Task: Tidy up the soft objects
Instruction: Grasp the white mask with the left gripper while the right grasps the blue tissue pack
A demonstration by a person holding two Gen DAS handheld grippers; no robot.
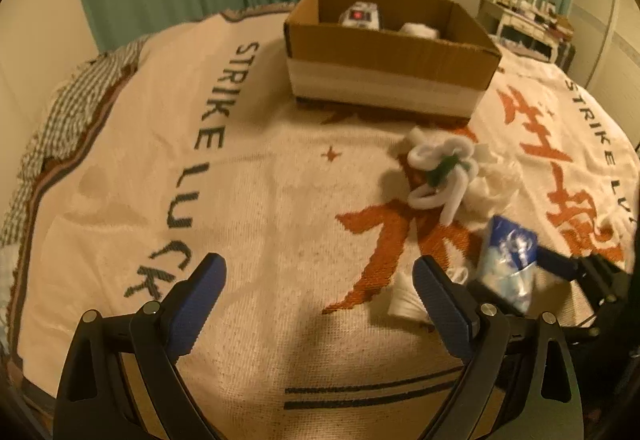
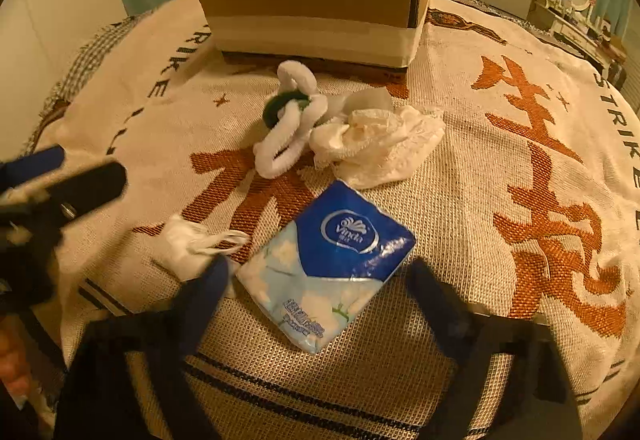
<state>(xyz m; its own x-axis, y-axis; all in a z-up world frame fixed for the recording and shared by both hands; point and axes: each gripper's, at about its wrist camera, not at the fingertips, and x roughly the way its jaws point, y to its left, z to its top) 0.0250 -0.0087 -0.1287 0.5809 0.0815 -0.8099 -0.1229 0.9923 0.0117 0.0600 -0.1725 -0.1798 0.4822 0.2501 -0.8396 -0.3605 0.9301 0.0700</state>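
Observation:
A blue Vinda tissue pack (image 2: 326, 264) lies on the woven blanket between the open fingers of my right gripper (image 2: 320, 280); I cannot tell if the pads touch it. It also shows in the left wrist view (image 1: 508, 260). A white and green fuzzy loop toy (image 2: 290, 120) lies beyond it, also in the left wrist view (image 1: 440, 172). Crumpled white plastic (image 2: 380, 140) lies to its right. A small white cloth item (image 2: 192, 244) lies left of the pack. My left gripper (image 1: 320, 280) is open and empty above the blanket.
An open cardboard box (image 1: 392, 52) stands at the back of the bed with a white item with a red mark (image 1: 358, 16) inside; the box also shows in the right wrist view (image 2: 316, 4). Green curtains and a dresser stand behind the bed.

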